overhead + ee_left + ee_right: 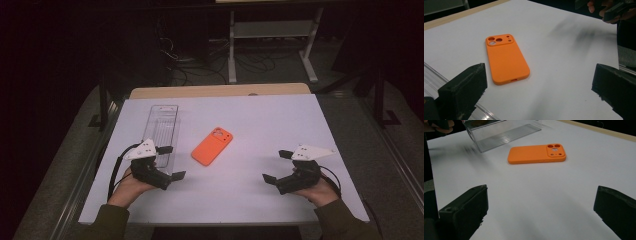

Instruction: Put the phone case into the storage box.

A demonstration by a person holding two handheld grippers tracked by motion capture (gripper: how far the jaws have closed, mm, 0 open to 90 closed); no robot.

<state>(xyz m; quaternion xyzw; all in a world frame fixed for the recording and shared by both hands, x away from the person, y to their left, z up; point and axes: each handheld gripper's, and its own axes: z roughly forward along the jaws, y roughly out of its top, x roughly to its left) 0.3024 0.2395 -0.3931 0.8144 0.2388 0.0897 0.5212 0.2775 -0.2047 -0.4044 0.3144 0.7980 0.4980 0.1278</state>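
Phone case (pixel 212 145) on table, between open claws, touching neither

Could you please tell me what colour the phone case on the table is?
The phone case is plain orange, clearest in the left gripper view.

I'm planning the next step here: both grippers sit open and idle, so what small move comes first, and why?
Probably ease the left gripper toward the orange phone case. Its jaws stand open, hold nothing, and already face the case, which lies flat and untouched beside the clear tray.
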